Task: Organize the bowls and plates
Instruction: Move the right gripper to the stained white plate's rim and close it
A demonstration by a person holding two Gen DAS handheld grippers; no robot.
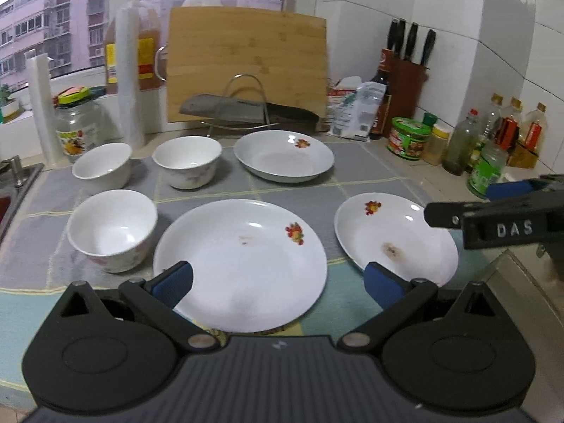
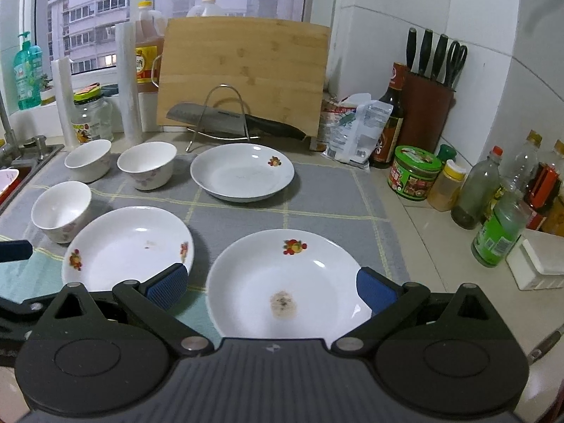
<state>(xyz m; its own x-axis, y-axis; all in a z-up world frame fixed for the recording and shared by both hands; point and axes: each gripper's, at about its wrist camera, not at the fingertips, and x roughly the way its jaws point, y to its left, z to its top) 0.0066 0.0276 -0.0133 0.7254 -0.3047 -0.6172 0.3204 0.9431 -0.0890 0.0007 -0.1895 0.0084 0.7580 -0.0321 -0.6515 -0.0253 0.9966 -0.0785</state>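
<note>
- We hold the left gripper (image 1: 278, 283) with its blue-padded jaws spread wide and empty above the near edge of the middle white glazed ceramic plate with a fruit decal (image 1: 243, 261); the right gripper (image 2: 273, 287) is likewise wide apart and empty over the stained white ceramic plate (image 2: 285, 282).
- We take the upright bamboo cutting board (image 1: 246, 67) as our landmark. A third shallow white plate (image 1: 283, 155) lies just in front of it, the middle plate nearer us in line with it, and the stained plate to that one's right.
- Three small white ceramic bowls sit left of the board's line: one plain-looking bowl (image 1: 102, 165) farthest left, a floral bowl (image 1: 187, 166) beside the far plate, and a nearer floral bowl (image 1: 112, 230) next to the middle plate.
- All rest on a grey woven mat (image 1: 359, 176), apart from one another.
- We judge the crockery rigid, fairly heavy, brittle, and slick with glaze; chipping on contact is the risk when stacking.
- We would pinch each plate at its raised rim, one pad above and one beneath, and each bowl across its thin wall.
- The soft mat should let a pad slip under a rim.
</note>
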